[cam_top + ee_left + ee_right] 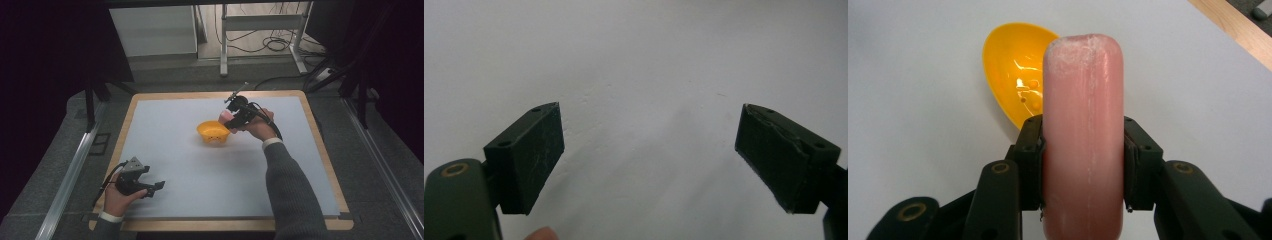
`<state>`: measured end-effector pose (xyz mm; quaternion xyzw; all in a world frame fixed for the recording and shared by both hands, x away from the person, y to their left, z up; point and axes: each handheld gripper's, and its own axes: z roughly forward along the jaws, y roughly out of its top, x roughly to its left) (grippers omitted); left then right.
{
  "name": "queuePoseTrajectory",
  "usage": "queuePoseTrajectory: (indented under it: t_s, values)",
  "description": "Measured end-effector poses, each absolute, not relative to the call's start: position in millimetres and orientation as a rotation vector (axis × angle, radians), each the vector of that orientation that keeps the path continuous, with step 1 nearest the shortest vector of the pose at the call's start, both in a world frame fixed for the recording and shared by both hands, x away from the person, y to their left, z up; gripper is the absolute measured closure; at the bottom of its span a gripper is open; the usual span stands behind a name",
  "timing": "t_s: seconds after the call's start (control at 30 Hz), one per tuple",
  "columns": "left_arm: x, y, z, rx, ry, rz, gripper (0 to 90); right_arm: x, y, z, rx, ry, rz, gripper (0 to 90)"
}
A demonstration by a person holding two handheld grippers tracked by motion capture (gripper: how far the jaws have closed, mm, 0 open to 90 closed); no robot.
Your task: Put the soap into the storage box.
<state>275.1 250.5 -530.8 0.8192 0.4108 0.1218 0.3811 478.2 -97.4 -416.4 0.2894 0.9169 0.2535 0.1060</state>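
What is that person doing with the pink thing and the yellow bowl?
A person at the table holds tongs in each hand. The right tongs are clamped on a pink rounded bar, maybe soap, and hold it just beside and above the yellow bowl. The bar is not in the bowl yet; it looks like that is where it may go. The left tongs are open with nothing between them, resting near the front of the table.

We find no text, label, brand, number or sign that can be read in any of the views.
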Motion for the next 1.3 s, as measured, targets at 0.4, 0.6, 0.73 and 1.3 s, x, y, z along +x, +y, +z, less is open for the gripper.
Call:
queuePoseTrajectory:
  t_s: [0.4, 0.6, 0.73, 1.3]
  values:
    - [275.5, 250.3, -531.2, 2.092, 1.045, 0.309, 12.7, 484.0, -79.9, -421.7, 0.819, 2.727, 0.755, 59.2]
    - [275.6, 250.8, -530.8, 2.093, 1.044, 0.308, 12.7, 487.3, -73.9, -424.3, 0.800, 2.740, 0.741, 59.2]
    - [275.9, 250.3, -531.5, 2.097, 1.044, 0.306, 12.8, 489.2, -69.9, -425.7, 0.790, 2.744, 0.742, 59.2]
    - [276.1, 250.8, -531.2, 2.102, 1.043, 0.309, 12.8, 499.2, -57.0, -437.5, 0.653, 2.788, 0.677, 59.2]
